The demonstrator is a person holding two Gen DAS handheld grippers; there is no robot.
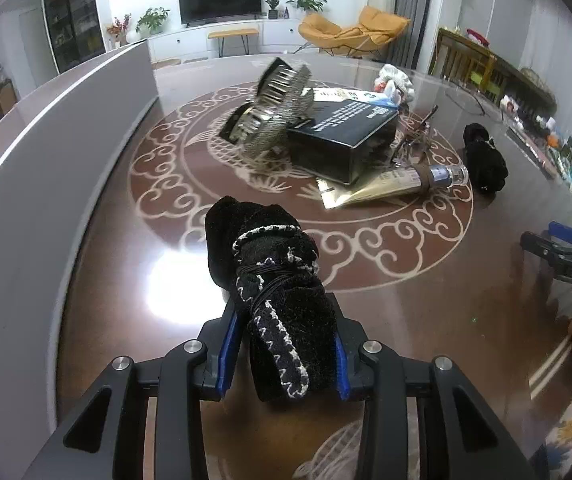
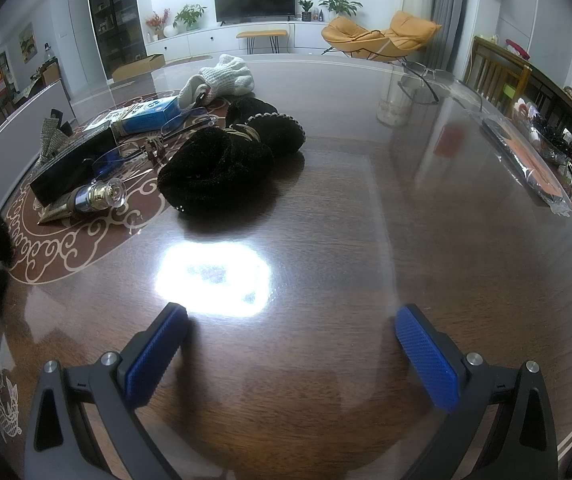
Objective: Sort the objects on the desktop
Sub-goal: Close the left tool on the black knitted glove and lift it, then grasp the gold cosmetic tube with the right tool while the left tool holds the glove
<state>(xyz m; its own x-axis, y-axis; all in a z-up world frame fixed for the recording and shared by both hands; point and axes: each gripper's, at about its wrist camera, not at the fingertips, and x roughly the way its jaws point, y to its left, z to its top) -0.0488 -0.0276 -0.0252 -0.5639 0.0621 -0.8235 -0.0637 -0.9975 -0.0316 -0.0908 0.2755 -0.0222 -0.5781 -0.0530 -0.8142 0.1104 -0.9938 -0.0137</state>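
Left tool (image 1: 282,354) clenched on a black glove (image 1: 274,280) with white stitching, held above the glossy table (image 1: 126,280), near its left side. Right tool (image 2: 291,354) released, pads wide apart over bare table, nothing between them. Second black glove (image 2: 214,168) lies on the table just beside a gold tube (image 2: 86,200), black box (image 2: 72,164) and glasses (image 2: 158,136).

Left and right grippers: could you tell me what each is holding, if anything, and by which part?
The left gripper is shut on a rolled black knitted item, pinched at its near end. The right gripper is open, holding nothing.
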